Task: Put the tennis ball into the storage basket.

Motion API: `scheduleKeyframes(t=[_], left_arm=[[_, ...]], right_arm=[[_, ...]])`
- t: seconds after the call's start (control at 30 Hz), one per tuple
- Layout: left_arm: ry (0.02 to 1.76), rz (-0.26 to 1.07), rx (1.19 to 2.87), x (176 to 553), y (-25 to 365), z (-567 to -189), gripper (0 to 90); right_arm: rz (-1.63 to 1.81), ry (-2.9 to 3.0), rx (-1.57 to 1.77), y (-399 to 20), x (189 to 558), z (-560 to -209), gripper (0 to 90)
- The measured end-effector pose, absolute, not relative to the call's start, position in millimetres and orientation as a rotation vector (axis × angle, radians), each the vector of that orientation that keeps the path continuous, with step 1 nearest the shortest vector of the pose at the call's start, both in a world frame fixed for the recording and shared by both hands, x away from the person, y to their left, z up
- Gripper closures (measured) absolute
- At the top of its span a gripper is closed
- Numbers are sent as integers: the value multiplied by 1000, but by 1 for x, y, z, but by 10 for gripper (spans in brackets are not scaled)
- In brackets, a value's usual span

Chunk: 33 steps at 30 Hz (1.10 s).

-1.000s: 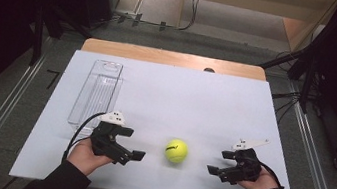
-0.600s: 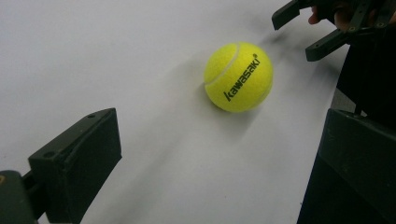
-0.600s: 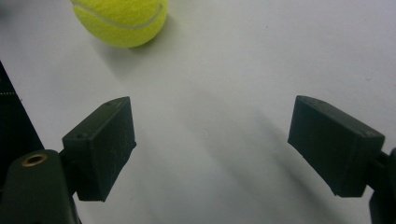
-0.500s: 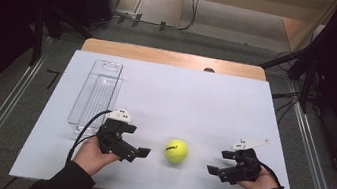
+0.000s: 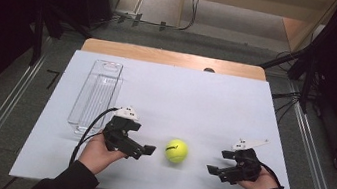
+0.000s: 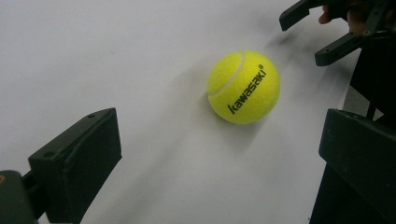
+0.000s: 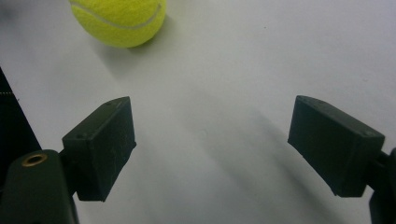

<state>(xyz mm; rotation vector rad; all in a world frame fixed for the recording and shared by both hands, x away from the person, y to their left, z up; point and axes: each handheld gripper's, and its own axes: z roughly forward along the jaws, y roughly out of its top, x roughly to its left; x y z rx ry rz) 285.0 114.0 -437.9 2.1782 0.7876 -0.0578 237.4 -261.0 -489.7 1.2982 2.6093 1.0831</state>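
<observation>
Nearing the tennis ball (image 5: 176, 151), L gripper (image 5: 147, 151) has just opened wide, nothing between jaws; R gripper (image 5: 211, 170) waits wide too, so grab's prob next.

My left gripper (image 5: 144, 151) and right gripper (image 5: 212, 171) sit low in my hands, pointing inward toward each other, forearms in dark sleeves, both with jaws spread wide, the left's just having opened further.

bare mat around tennis ball (image 5: 176, 151), clear tray (image 5: 95, 94) well apart at left
</observation>
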Motion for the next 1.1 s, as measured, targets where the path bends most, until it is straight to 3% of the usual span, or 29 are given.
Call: scheduleKeyframes(t=[1.1], left_arm=[[750,-43,2186,297,62,-439,0]], right_arm=[[1083,2608,1299,-261,238,-490,129]])
